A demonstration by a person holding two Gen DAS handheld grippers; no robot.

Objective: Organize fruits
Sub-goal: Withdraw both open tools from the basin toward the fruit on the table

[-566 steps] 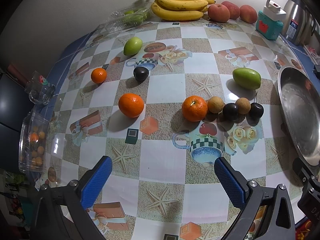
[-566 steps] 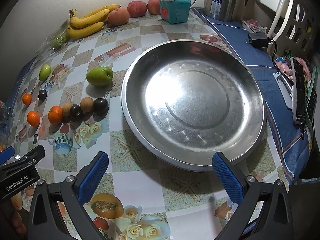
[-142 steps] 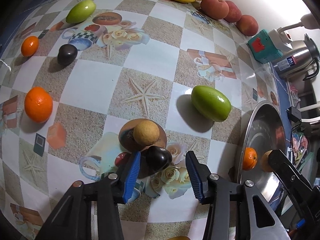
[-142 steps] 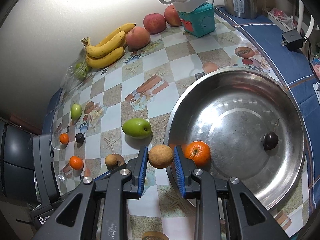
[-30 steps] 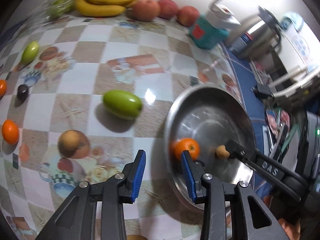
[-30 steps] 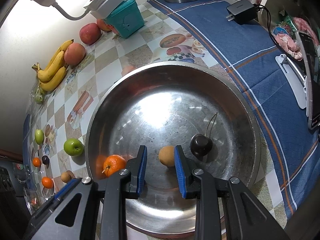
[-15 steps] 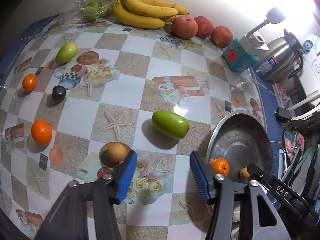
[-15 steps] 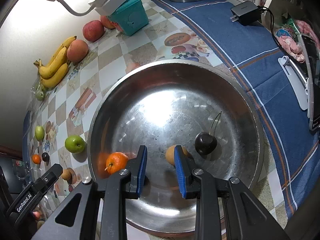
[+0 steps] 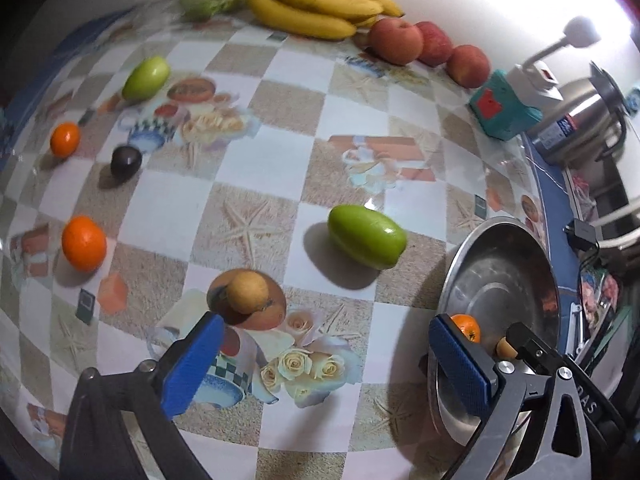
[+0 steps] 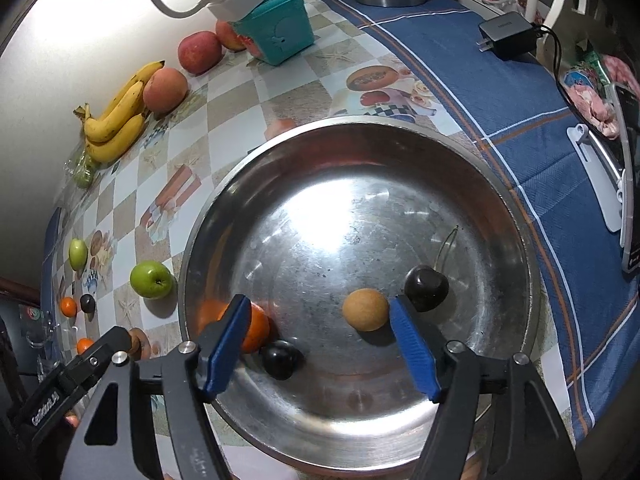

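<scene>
My right gripper (image 10: 318,320) hangs over the steel bowl (image 10: 360,122), its jaws opening. A brown round fruit (image 10: 366,309) lies on the bowl floor between them, just clear of the right pad. An orange (image 10: 256,330), a dark plum (image 10: 280,360) and a stemmed cherry (image 10: 426,282) also lie in the bowl. My left gripper (image 9: 324,344) is over the table left of the bowl (image 9: 500,264), jaws opening wide with nothing between them. Just beyond its left finger sits another brown fruit (image 9: 246,292); a green fruit (image 9: 366,236) lies farther off.
Two oranges (image 9: 84,243) (image 9: 65,140), a dark plum (image 9: 126,161) and a green fruit (image 9: 146,78) are spread over the left of the table. Bananas (image 9: 316,4) and peaches (image 9: 400,36) line the wall. A teal box (image 10: 276,32), kettle (image 9: 580,120) and charger (image 10: 506,34) stand at the right.
Both grippers' jaws have spread apart. The right one has let go of the brown fruit, which lies in the bowl. The left gripper has swung from the bowl toward the table fruit.
</scene>
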